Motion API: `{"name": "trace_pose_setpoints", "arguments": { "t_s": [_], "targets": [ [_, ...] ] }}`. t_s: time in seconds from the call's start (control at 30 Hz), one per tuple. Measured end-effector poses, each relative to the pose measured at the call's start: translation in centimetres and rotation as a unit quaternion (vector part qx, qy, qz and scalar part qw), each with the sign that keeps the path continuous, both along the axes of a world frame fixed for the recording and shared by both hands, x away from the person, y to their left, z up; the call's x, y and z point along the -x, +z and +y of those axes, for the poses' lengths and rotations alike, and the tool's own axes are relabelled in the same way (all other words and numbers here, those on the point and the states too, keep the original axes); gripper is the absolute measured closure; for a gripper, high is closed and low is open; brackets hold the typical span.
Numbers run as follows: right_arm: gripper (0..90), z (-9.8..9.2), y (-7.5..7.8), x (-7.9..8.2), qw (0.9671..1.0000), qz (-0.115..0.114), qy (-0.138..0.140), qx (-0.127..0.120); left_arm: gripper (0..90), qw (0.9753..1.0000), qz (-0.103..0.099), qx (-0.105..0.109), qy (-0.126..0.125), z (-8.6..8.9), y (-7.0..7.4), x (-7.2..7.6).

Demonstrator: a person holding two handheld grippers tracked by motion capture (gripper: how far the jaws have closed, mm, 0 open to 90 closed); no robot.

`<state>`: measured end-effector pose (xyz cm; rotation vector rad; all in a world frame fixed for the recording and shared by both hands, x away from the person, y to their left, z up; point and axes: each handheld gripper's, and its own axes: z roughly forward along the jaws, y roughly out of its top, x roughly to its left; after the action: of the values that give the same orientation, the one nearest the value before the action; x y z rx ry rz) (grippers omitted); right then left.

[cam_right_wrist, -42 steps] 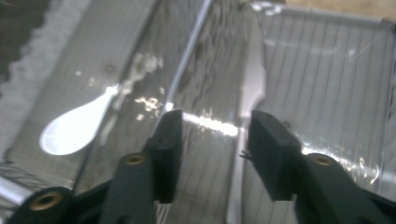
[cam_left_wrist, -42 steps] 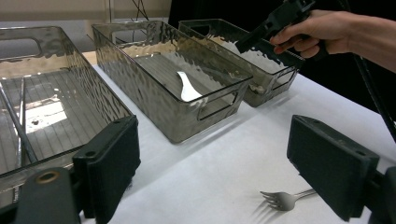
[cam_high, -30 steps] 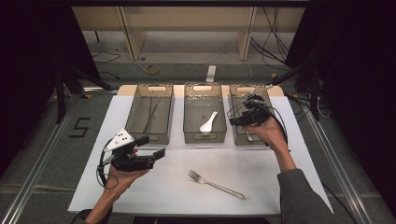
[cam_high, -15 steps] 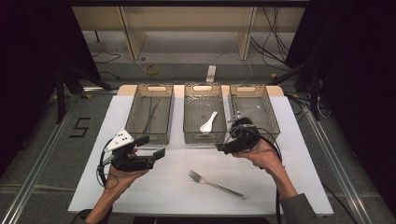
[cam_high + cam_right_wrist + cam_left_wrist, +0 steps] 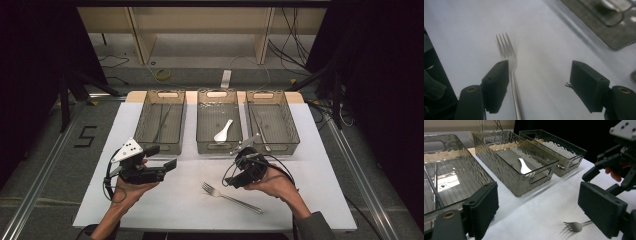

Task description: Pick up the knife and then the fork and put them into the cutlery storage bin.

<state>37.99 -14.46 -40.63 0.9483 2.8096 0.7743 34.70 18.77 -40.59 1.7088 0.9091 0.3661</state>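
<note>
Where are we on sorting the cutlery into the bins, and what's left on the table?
Done: a white spoon lies in the middle bin, and utensils lie in the left bin and right bin. In hand: the right gripper, open, reaches over the fork on the white table. Left: grasp and bin that fork. The left gripper hangs open, empty.

Both tools are black all over. The left gripper (image 5: 162, 157) carries a pale grey three-cornered plate (image 5: 127, 149) dotted with small dark holes, and a black cable (image 5: 108, 181) loops down beside the hand. Its jaws are thick, blocky black pads, each arm with a brass-ringed pivot. The right gripper (image 5: 234, 182) has a grey plate too, black cable (image 5: 280, 165) curling round. Grey sleeve (image 5: 314, 230) on the right forearm.
</note>
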Motion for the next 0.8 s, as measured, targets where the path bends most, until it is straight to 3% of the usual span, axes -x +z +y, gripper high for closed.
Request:
{"name": "trace_pose_setpoints", "arguments": {
  "t_s": [0.4, 0.8],
  "targets": [
    [46.8, 0.9, -2.2, 1.1, 0.9976, 0.026, 0.035, 0.053, 16.2, 1.0, 0.0, -0.001, 0.0, 0.0, 0.0, 0.0],
    [57.2, 1.6, -3.8, 1.7, 0.9952, 0.042, 0.043, 0.077, 16.2, 1.0, 0.002, 0.002, 0.002, 0.2, 0.0, 0.0]
  ]
}}
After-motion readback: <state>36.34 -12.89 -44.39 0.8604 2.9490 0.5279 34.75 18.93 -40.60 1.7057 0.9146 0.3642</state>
